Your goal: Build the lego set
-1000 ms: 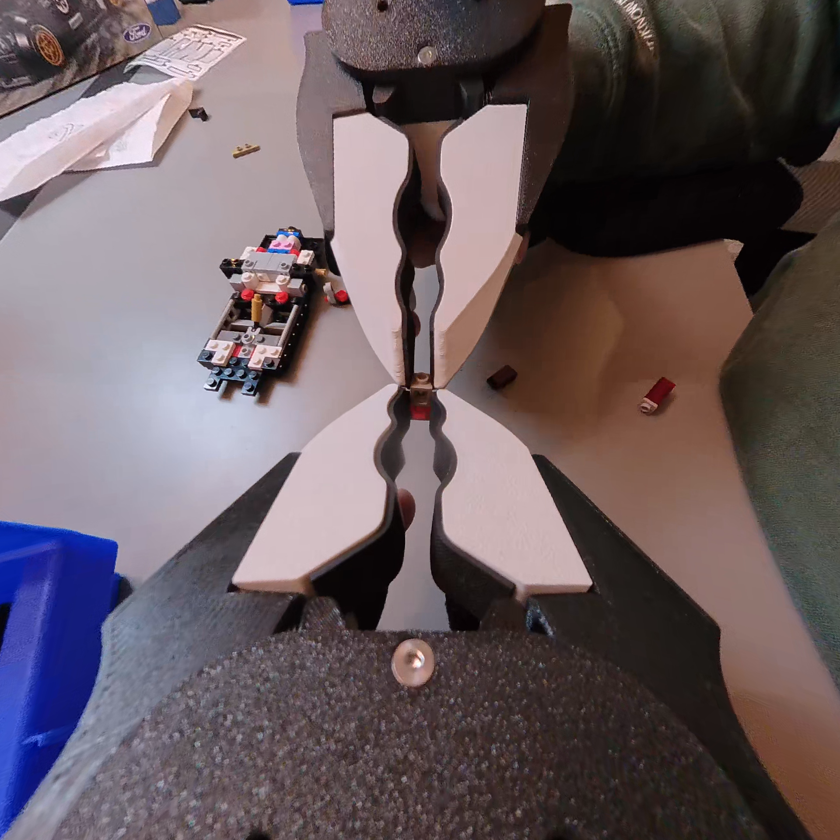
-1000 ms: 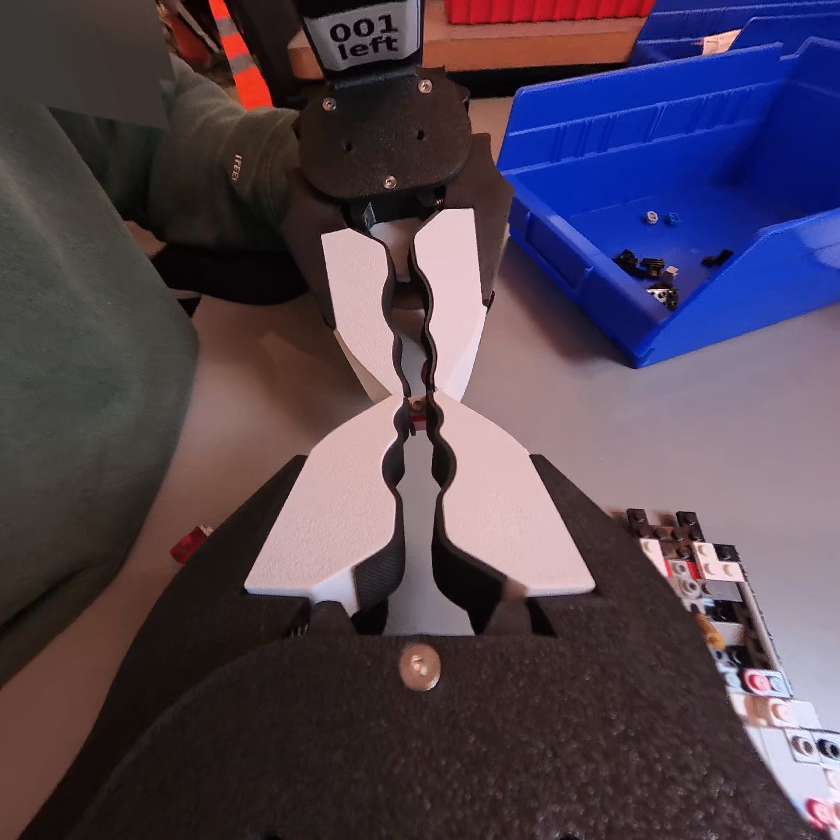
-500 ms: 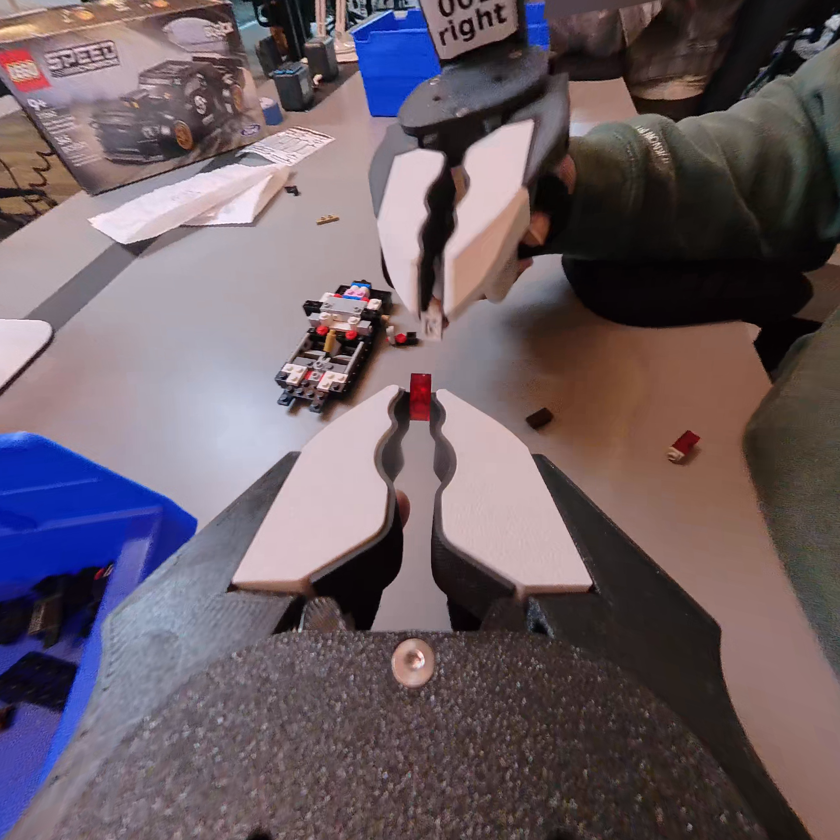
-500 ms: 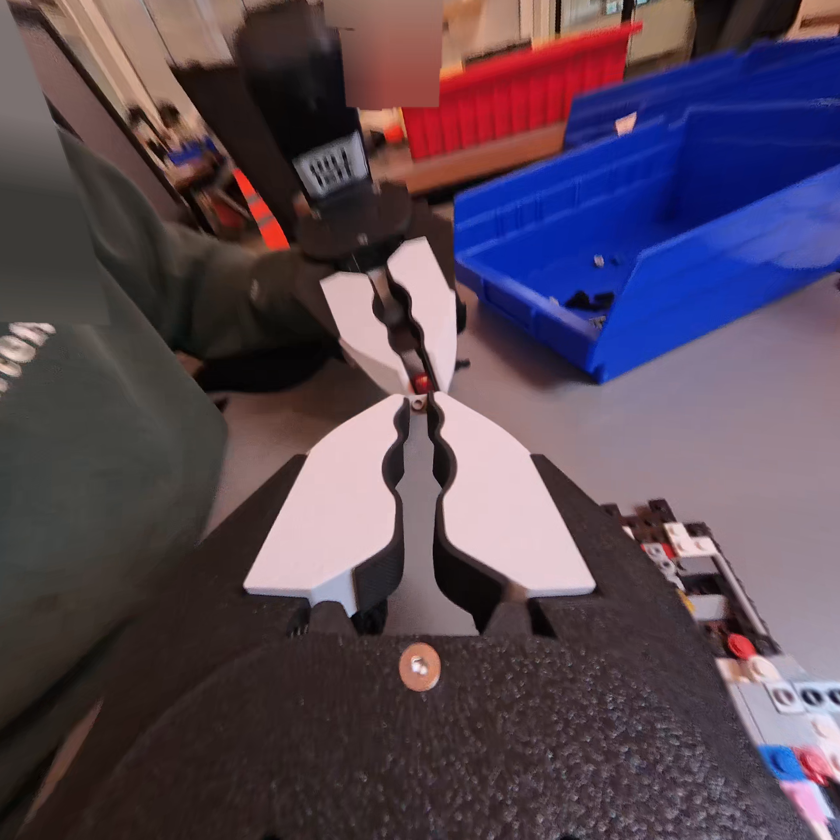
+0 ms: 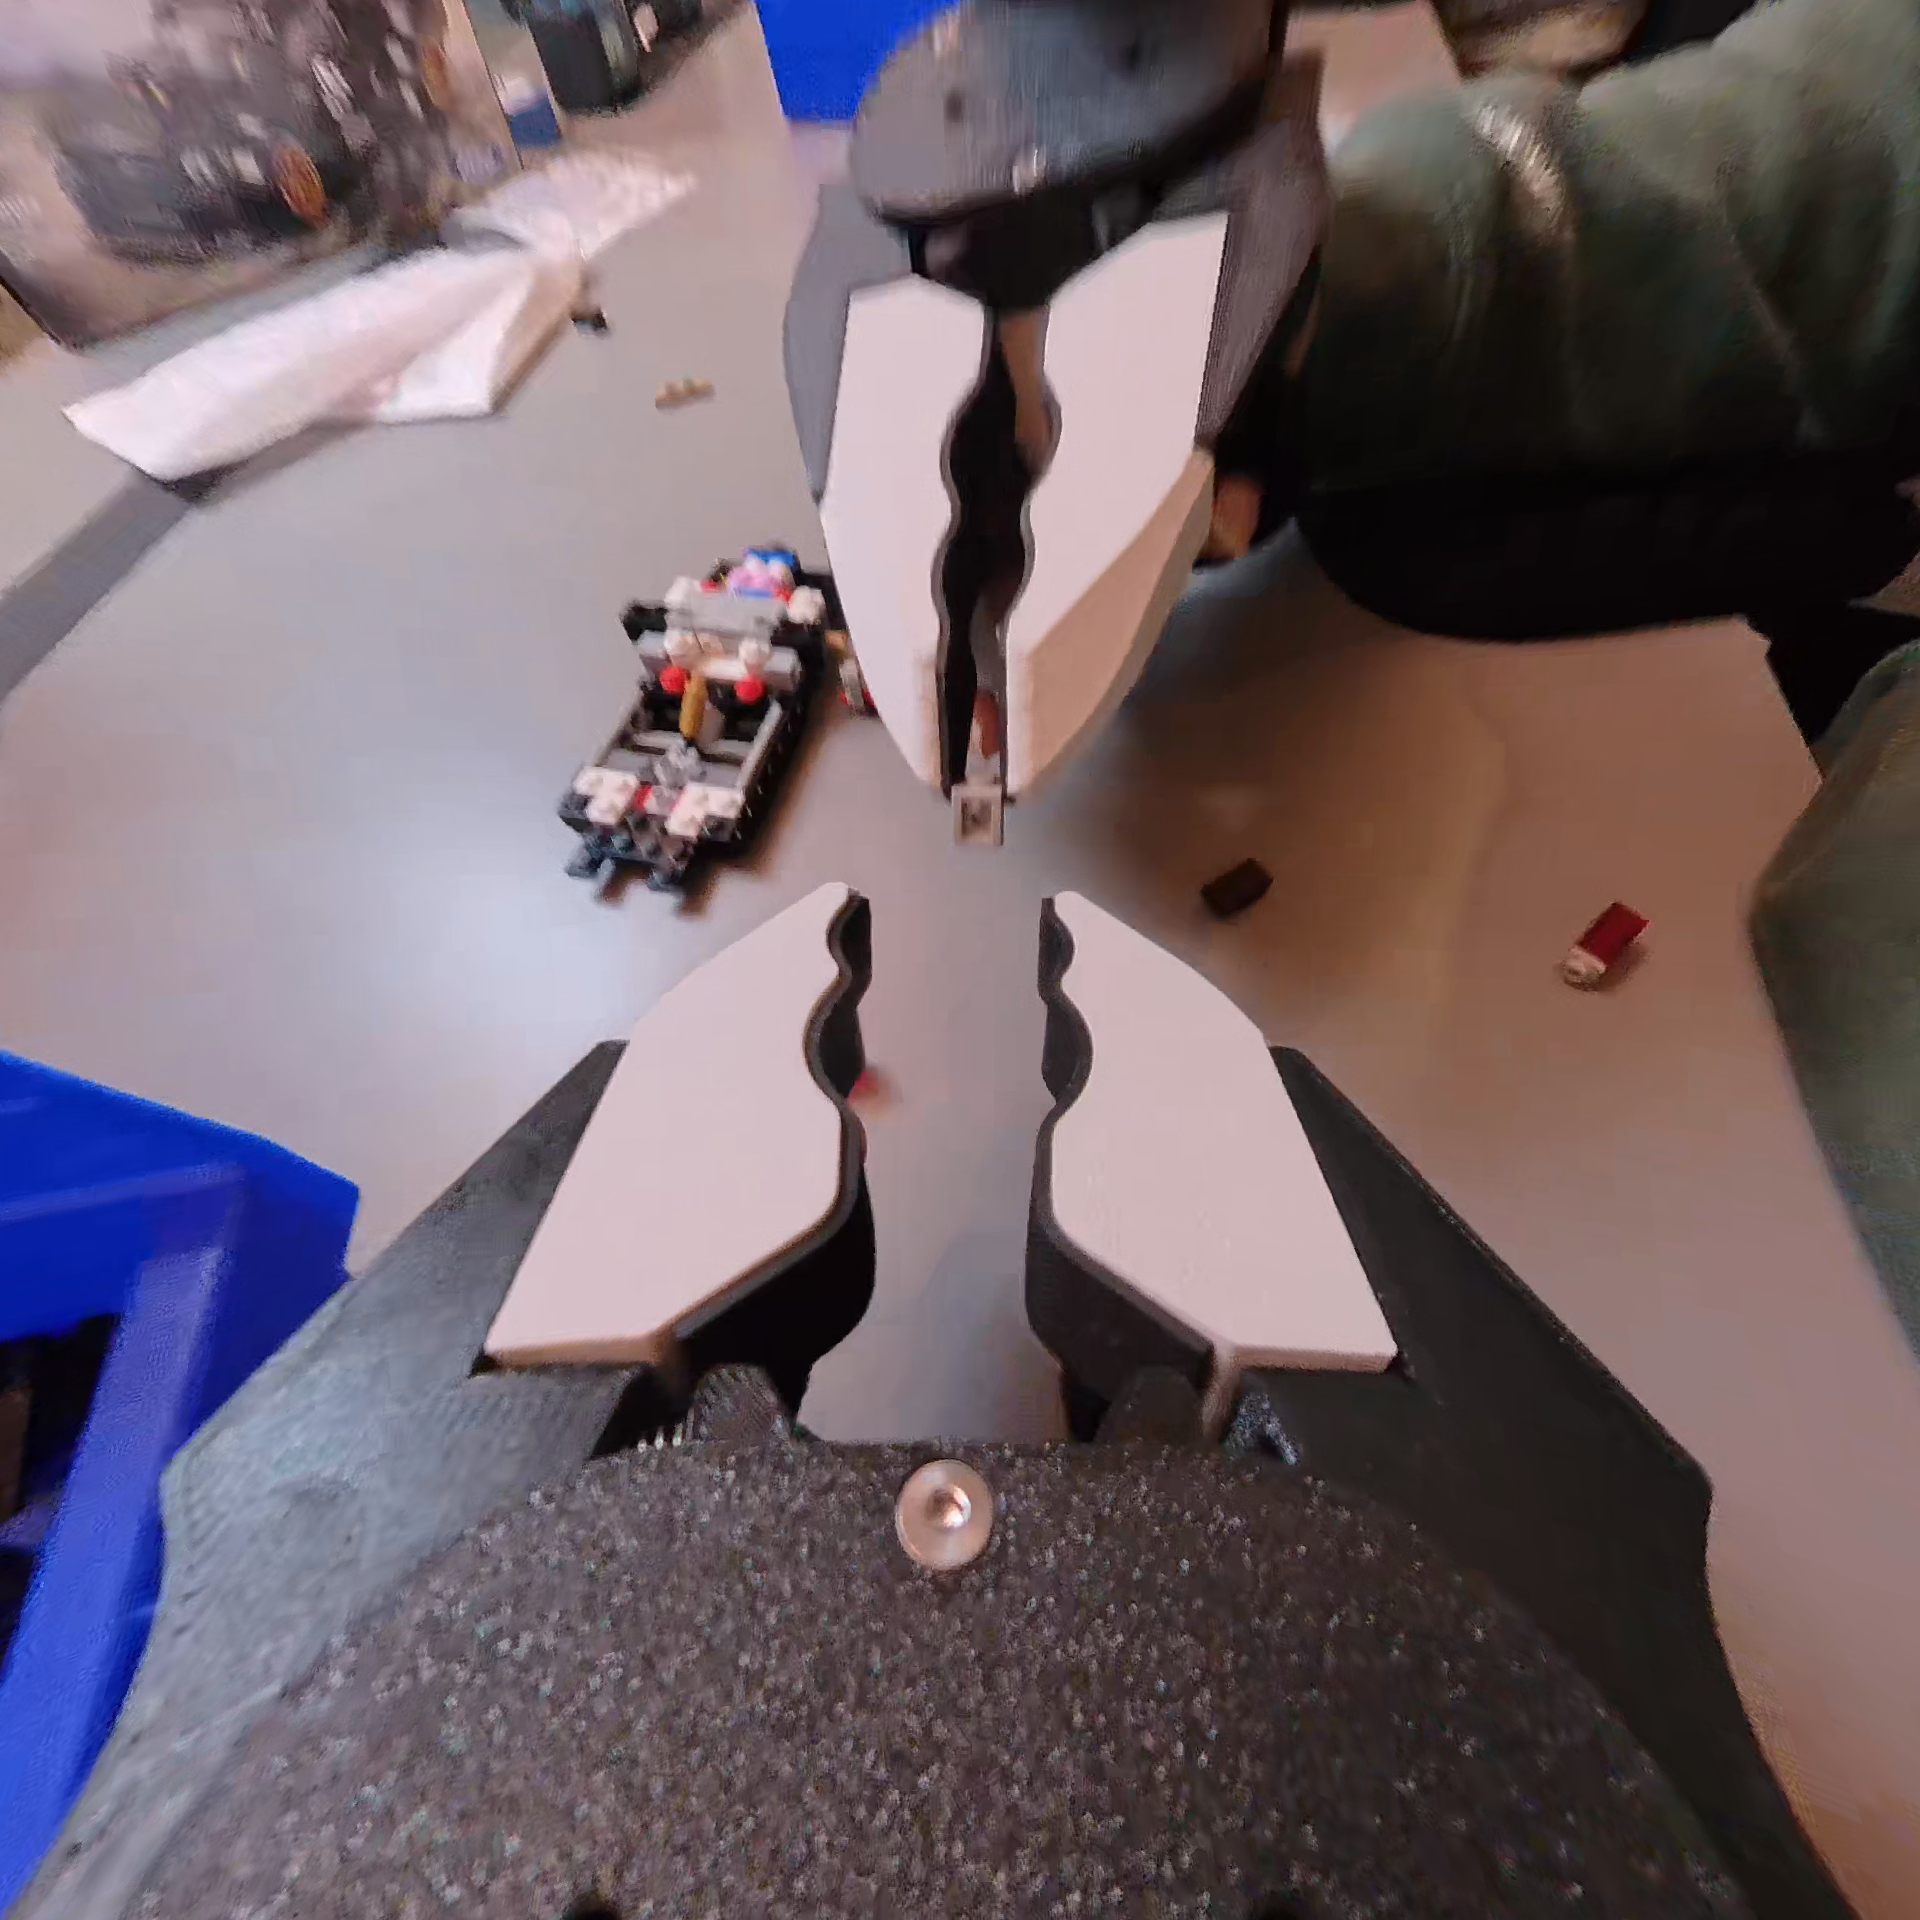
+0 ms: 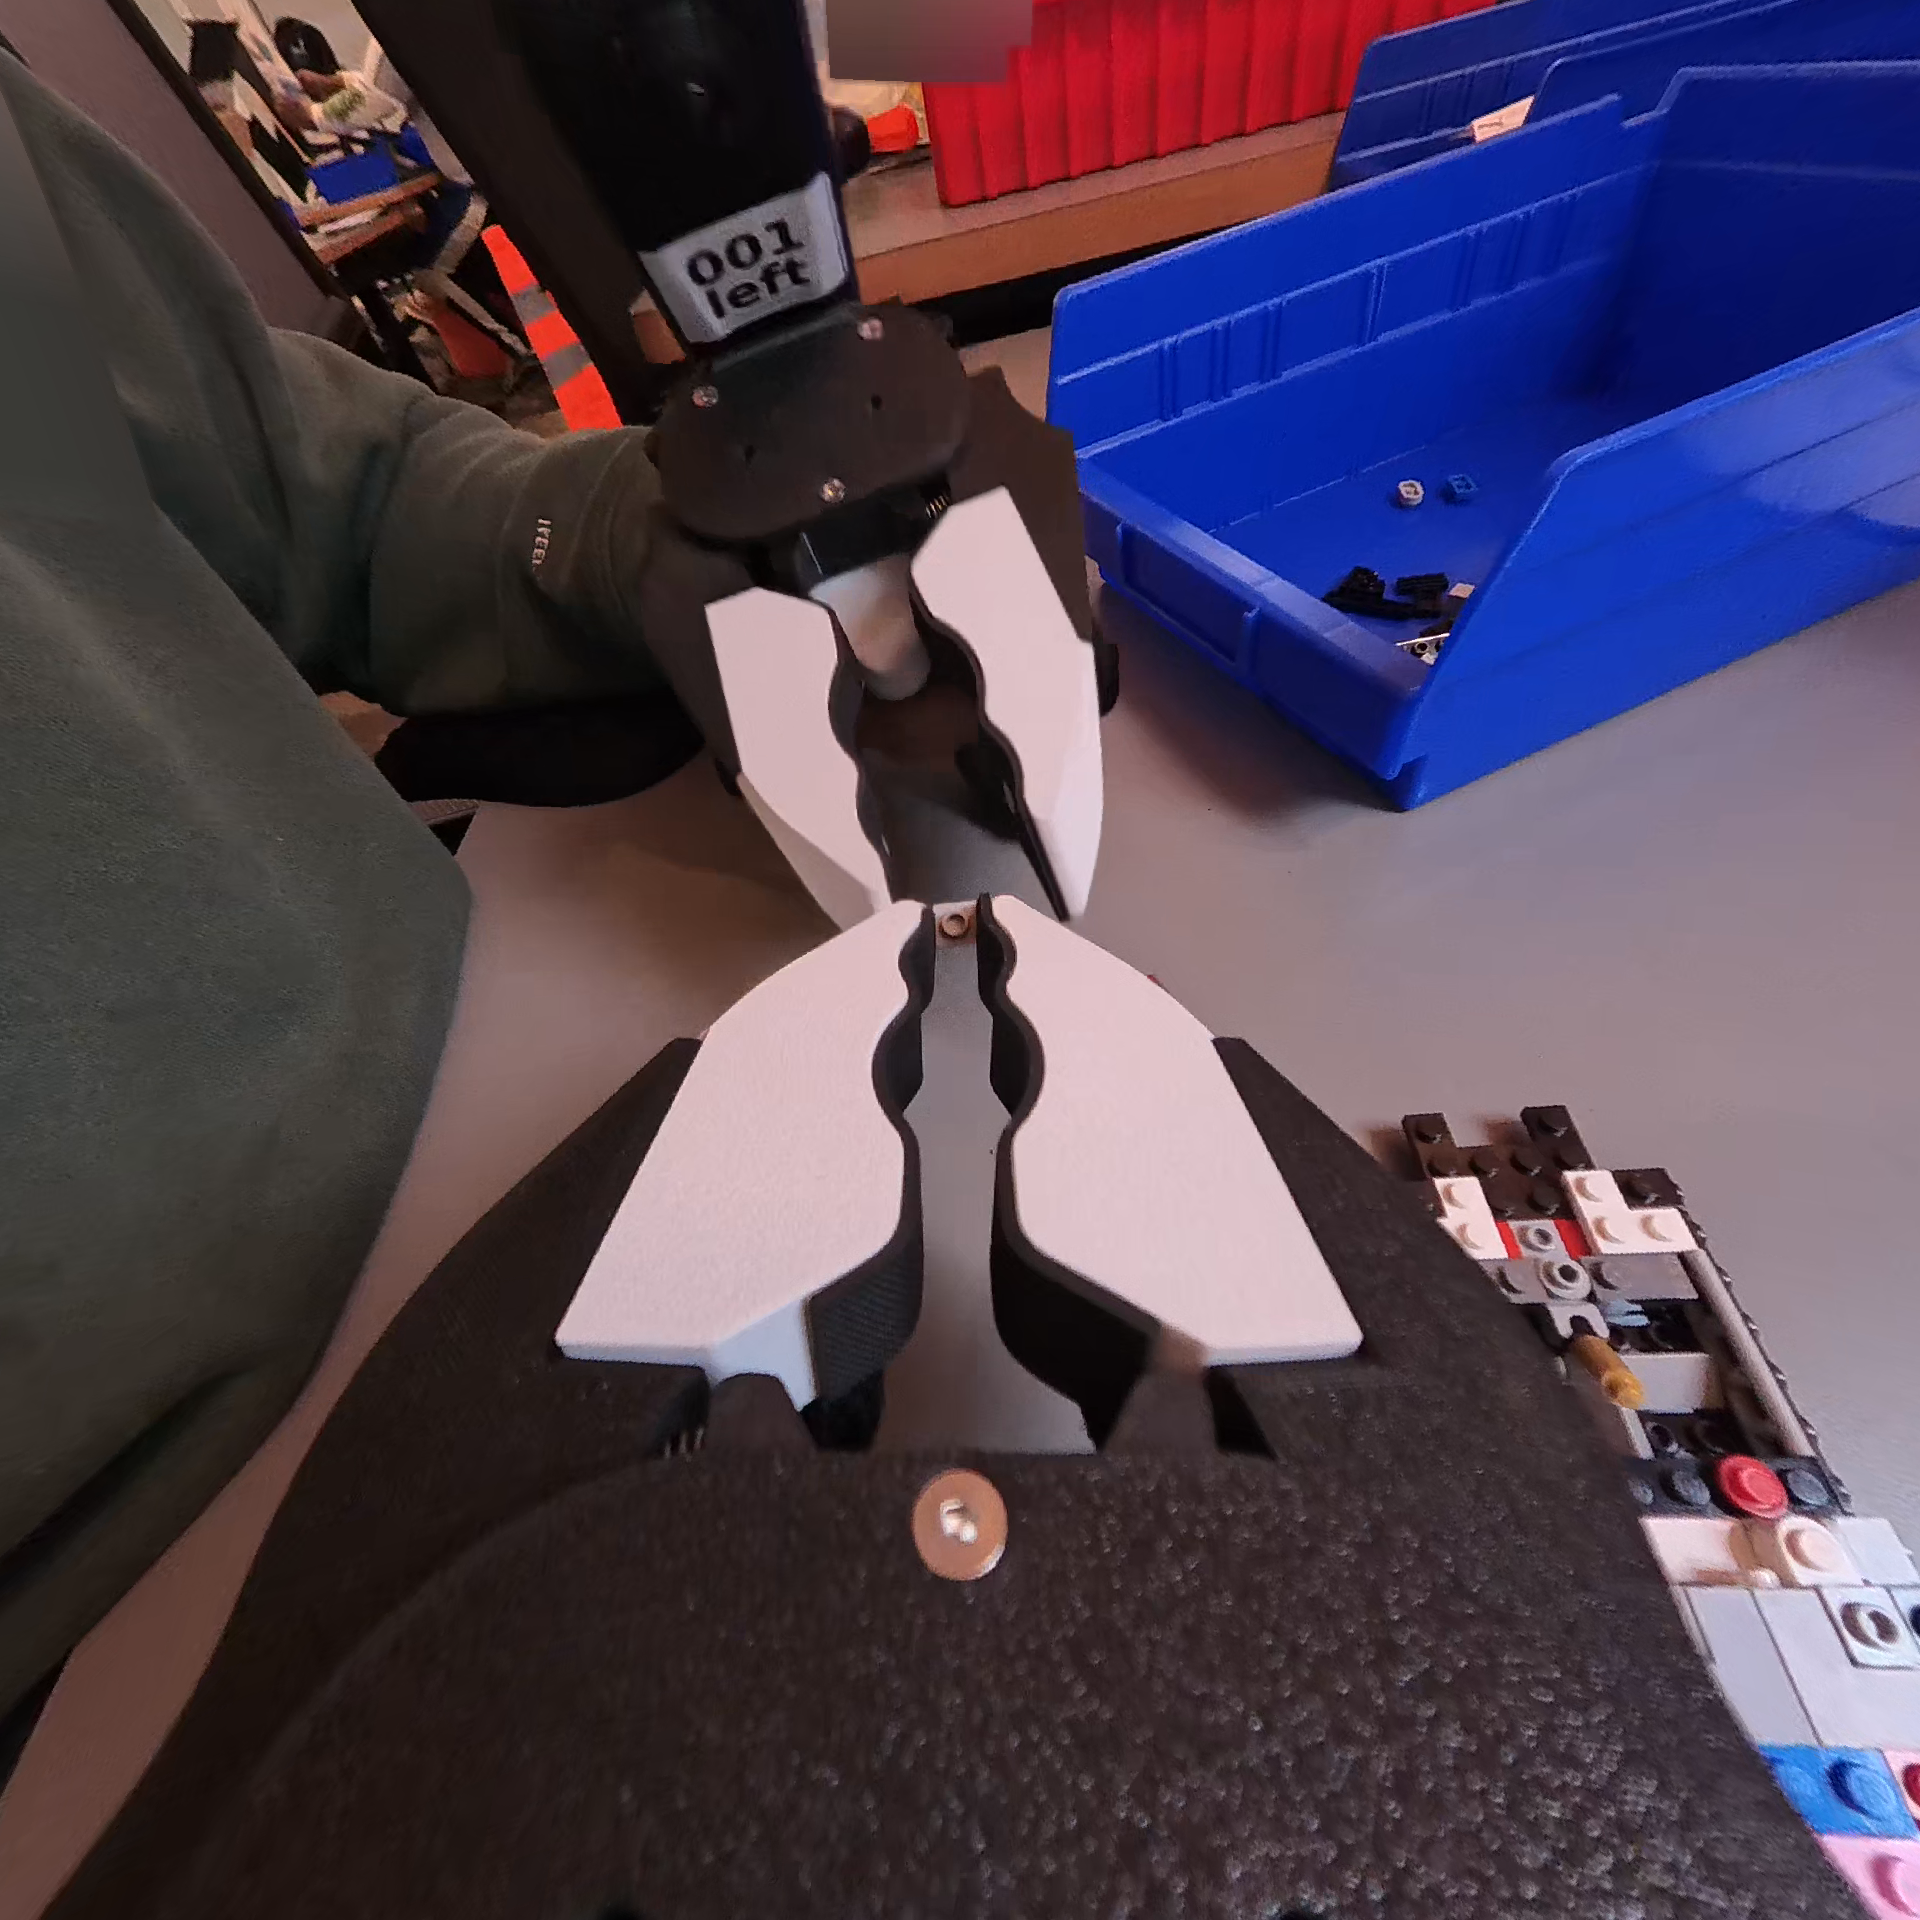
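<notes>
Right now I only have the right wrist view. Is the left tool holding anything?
Observer: No. The left wrist view shows the left tool open, with its fingers apart and nothing gripped. A small red piece shows blurred in the gap, close to one finger. I cannot tell whether it rests on the table.
Reviewer: Are there loose parts outside my frame?
Observer: Yes. A dark brown piece and a red-and-white piece lie on the table, apart from each other.
Reviewer: How does the right tool's grip look from that side?
Observer: The right tool is shut on a small pale piece, which sticks out past its fingertips.
</notes>
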Available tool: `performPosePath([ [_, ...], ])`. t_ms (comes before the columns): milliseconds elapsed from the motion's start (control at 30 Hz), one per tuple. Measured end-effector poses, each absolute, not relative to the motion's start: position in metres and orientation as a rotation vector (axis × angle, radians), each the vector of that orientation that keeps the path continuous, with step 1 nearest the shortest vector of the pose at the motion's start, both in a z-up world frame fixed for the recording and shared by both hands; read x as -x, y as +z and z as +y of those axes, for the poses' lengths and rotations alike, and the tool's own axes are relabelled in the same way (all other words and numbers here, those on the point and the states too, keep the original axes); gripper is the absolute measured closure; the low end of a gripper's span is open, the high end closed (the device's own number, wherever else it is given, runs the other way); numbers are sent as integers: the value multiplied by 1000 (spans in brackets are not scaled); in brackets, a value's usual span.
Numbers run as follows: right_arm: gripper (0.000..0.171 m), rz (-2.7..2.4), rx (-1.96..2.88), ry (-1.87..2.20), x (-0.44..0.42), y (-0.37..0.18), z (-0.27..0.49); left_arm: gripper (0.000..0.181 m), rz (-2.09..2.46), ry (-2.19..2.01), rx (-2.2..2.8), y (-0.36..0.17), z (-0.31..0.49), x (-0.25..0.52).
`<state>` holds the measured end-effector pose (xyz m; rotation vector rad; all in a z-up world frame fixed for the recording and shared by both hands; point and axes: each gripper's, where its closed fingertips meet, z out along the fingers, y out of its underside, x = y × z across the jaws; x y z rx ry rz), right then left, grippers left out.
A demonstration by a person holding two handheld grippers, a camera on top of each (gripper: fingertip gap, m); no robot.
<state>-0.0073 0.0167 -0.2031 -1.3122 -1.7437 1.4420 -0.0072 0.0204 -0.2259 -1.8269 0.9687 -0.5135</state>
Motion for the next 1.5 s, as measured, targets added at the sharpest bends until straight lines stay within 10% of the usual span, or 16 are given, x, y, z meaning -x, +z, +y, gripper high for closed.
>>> performPosePath([
  [433, 153, -1498, 1391, 1680, 14, -178, 27, 173, 890, -346, 1623, -182, 28, 13],
  [700, 146, -1590, 1520, 1395, 19, -213, 42, 159, 273, 60, 1971, -203, 78, 154],
  [1500, 146, -1798, 1606, 842, 41, -266, 46, 148, 770, 508, 2021, -231, 70, 147],
])
